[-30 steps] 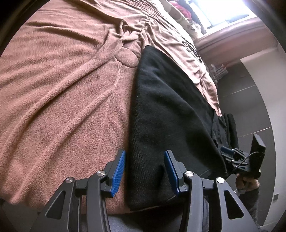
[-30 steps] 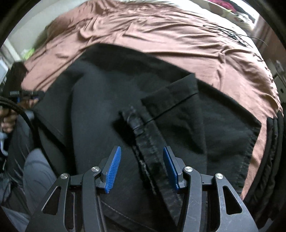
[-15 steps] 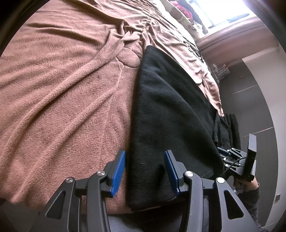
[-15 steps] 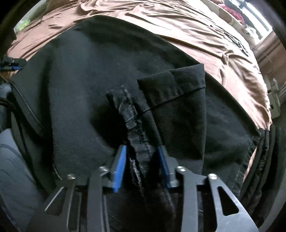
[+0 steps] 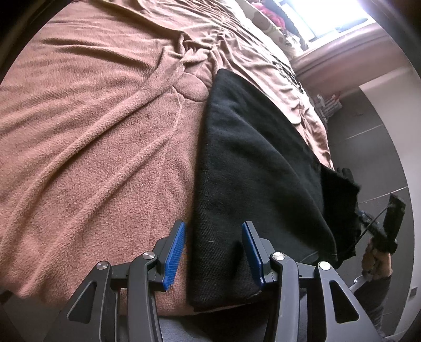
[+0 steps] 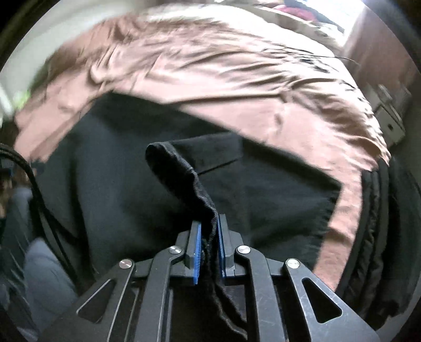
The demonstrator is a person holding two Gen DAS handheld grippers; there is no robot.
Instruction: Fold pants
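Black pants (image 5: 250, 157) lie flat on a brown blanket (image 5: 92, 131) covering a bed. My left gripper (image 5: 213, 223) is open and straddles the pants' near left edge, its pads clear of the cloth. In the right wrist view the pants (image 6: 118, 171) spread across the blanket (image 6: 236, 79). My right gripper (image 6: 209, 221) is closing, its blue pads pinching a seamed edge of the pants, which rises in a ridge (image 6: 184, 168) above the flat cloth. The left wrist view also shows the right gripper (image 5: 381, 229) at the far right, in a person's hand, with a raised pants corner (image 5: 342, 197).
Dark folded items (image 6: 376, 210) hang at the bed's right edge. A bright window (image 5: 329, 15) and a pillow lie beyond the bed's far end. Grey floor tiles (image 5: 368, 131) run along the right. A grey-clad leg (image 6: 44, 276) and a black cable (image 6: 26, 168) are at the left.
My right gripper went from open around the pants' seamed edge to pinching it, and has lifted it off the bed. My left gripper stayed open in place.
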